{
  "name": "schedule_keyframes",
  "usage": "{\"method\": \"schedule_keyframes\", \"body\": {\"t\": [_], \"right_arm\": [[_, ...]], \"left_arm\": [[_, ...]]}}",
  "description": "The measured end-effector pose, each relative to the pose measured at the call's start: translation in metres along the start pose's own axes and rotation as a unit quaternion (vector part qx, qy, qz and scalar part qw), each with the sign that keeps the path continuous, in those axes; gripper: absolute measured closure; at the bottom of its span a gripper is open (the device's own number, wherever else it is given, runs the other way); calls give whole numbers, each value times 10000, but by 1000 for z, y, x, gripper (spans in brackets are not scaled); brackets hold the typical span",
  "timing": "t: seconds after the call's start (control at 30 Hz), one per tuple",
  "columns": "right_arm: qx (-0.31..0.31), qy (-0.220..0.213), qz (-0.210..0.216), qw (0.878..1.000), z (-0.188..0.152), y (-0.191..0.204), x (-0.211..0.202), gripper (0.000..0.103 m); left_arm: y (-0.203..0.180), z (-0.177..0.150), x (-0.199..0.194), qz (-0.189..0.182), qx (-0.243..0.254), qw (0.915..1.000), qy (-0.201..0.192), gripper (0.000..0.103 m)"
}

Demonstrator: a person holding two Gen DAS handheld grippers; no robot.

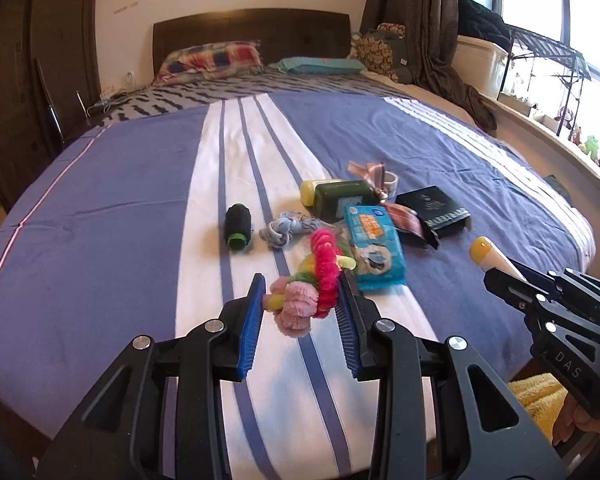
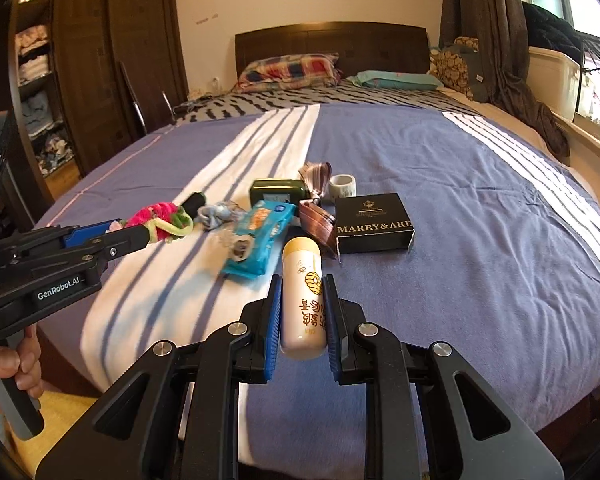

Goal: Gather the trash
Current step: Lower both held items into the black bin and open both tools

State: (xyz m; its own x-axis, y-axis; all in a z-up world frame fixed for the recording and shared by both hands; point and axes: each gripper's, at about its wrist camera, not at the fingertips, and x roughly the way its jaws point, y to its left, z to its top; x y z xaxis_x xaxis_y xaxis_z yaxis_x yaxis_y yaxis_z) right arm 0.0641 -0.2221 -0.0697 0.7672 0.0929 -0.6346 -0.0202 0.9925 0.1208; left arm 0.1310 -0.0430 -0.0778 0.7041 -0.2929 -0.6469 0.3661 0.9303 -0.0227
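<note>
My left gripper (image 1: pixel 302 286) is shut on a fuzzy pink, red and green pipe-cleaner bundle (image 1: pixel 312 280), lifted over the striped bedspread; the bundle (image 2: pixel 160 218) also shows in the right wrist view. My right gripper (image 2: pixel 302 286) is shut on a white bottle with a yellow cap (image 2: pixel 303 300), held above the bed; the bottle's cap (image 1: pixel 486 254) pokes out in the left wrist view. On the bed lie a blue wet-wipe pack (image 1: pixel 374 246), a black spool (image 1: pixel 238 226), a blue-grey string tangle (image 1: pixel 282 230), a green box (image 1: pixel 342 198), a brown ribbon (image 1: pixel 400 214) and a black box (image 2: pixel 372 224).
A white tape roll (image 2: pixel 343 186) sits behind the black box. Pillows (image 1: pixel 212 58) and a dark headboard (image 1: pixel 252 28) lie at the far end. A wardrobe (image 2: pixel 96 64) stands left, curtains (image 1: pixel 416 20) and a window sill with a rack (image 1: pixel 540 52) right. A yellow towel (image 1: pixel 538 400) lies below the bed edge.
</note>
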Motion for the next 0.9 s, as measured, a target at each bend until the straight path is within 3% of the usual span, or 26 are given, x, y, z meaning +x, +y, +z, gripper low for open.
{"method": "schedule_keyframes", "body": {"t": [0.23, 0.4, 0.7, 0.9], "right_arm": [[-89, 92, 272, 9995, -28, 14, -49, 82], [-130, 290, 348, 9989, -61, 21, -67, 82], [-158, 1128, 334, 9929, -125, 26, -50, 82], [-23, 2087, 426, 9770, -172, 24, -2, 82]], "left_arm": [[-13, -36, -59, 84, 30, 9998, -165, 70], [-19, -80, -76, 39, -138, 9999, 5, 70], [-34, -167, -39, -138, -185, 9940, 1068, 70], [-33, -213, 9, -288, -298, 9798, 1958, 70]]}}
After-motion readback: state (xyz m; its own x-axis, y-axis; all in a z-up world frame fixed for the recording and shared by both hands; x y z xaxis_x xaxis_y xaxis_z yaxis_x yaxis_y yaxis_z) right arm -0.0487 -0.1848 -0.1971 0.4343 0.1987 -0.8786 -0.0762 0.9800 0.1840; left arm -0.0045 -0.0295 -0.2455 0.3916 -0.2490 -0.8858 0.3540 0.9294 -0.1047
